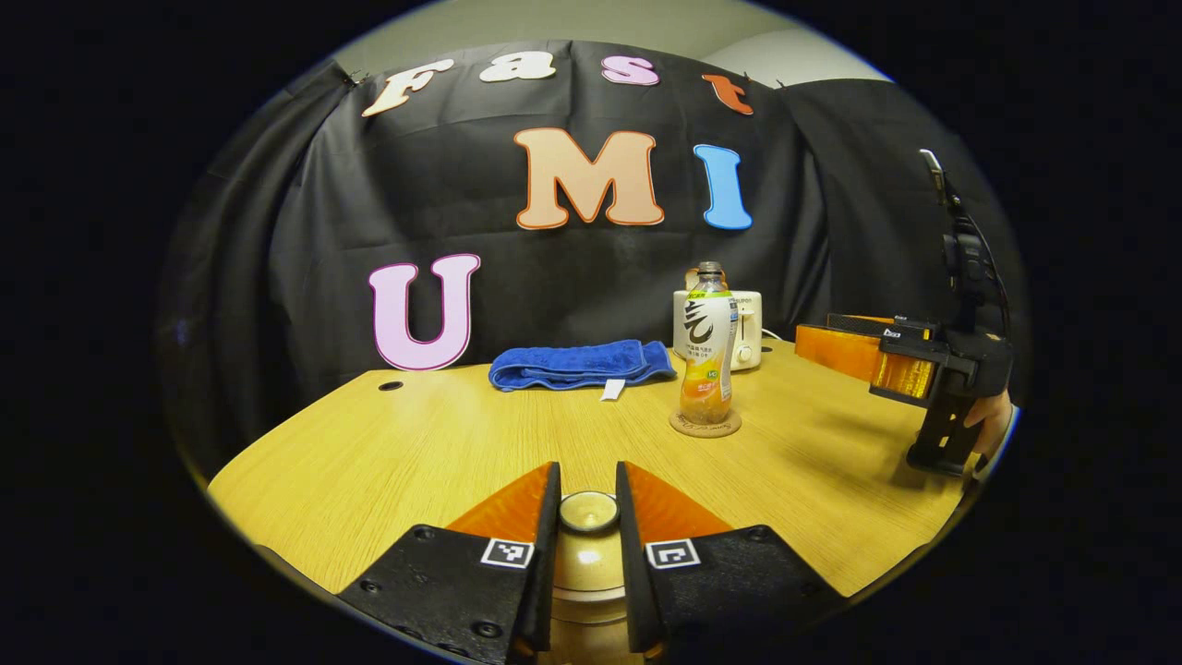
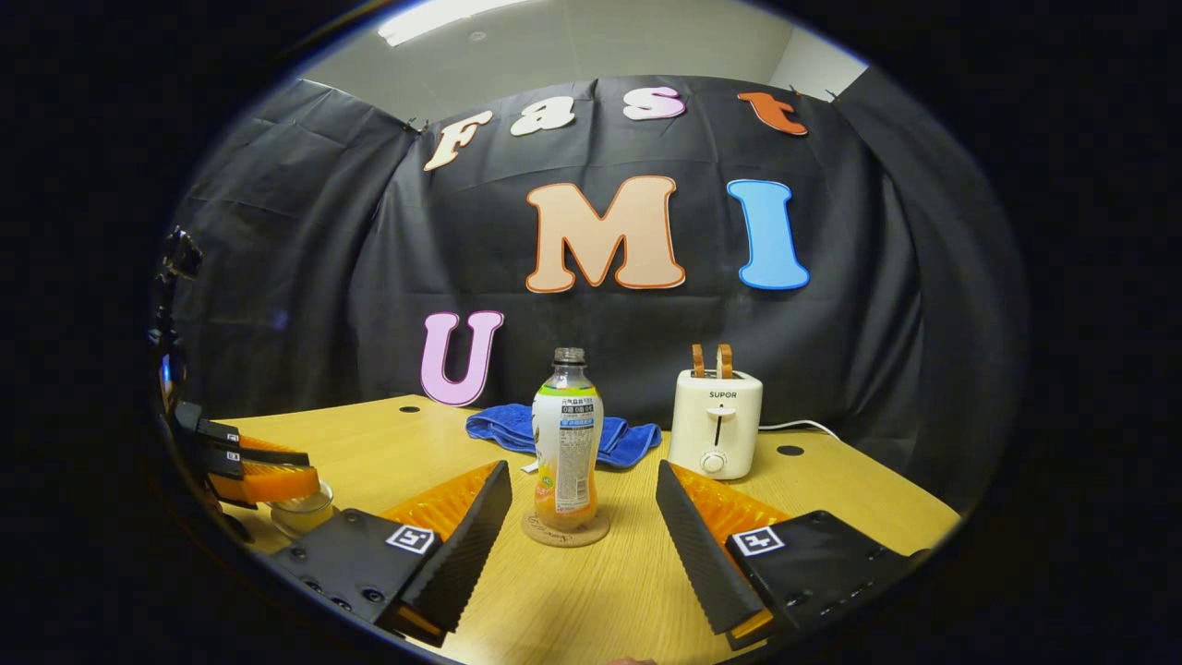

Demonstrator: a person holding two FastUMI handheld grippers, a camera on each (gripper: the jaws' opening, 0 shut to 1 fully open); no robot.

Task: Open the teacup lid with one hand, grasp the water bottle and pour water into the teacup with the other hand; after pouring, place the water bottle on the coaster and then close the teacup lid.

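Wooden tabletop (image 1: 388, 453), left gripper view: our left gripper (image 1: 588, 517) has both fingers against the round gold teacup lid knob (image 1: 588, 511), likely for seating. Right gripper view: right gripper (image 2: 584, 517) hangs wide open, holding nothing, clear uncapped water bottle (image 2: 567, 443) upright on cork coaster (image 2: 565, 531), near the white toaster (image 2: 716, 423).

Both the left gripper (image 1: 588, 517) and right gripper (image 2: 584, 517) are built from orange ribbed fingers, black screwed mounts and square coded markers.
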